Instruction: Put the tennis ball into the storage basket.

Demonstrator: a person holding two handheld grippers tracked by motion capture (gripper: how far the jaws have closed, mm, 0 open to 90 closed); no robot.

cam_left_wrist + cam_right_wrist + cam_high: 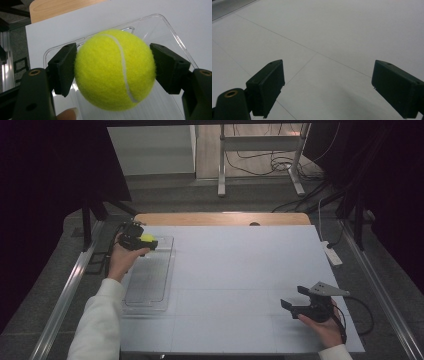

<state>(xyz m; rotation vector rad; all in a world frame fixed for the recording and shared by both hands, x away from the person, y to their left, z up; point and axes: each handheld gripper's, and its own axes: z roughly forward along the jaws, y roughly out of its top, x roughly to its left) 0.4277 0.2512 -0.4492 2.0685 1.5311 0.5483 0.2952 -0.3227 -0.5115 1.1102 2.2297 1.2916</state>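
A yellow-green tennis ball (113,70) sits squeezed between the two black pads (63,68) of my left gripper (148,240), which is shut on it. In the high view the tennis ball (148,239) hangs over the far end of a clear plastic tray (150,280) at the table's left. The tray's rim (172,32) shows behind the ball in the left gripper view. My right gripper (296,297) rests near the front right of the white table top (240,270). Its pads (268,85) stand wide apart with only bare table between them.
The white sheet covers a wooden table whose far edge (220,218) shows beyond it. A white power strip (332,253) lies off the right edge. Metal rails run along both sides, and a metal stand (260,150) with cables is on the floor behind.
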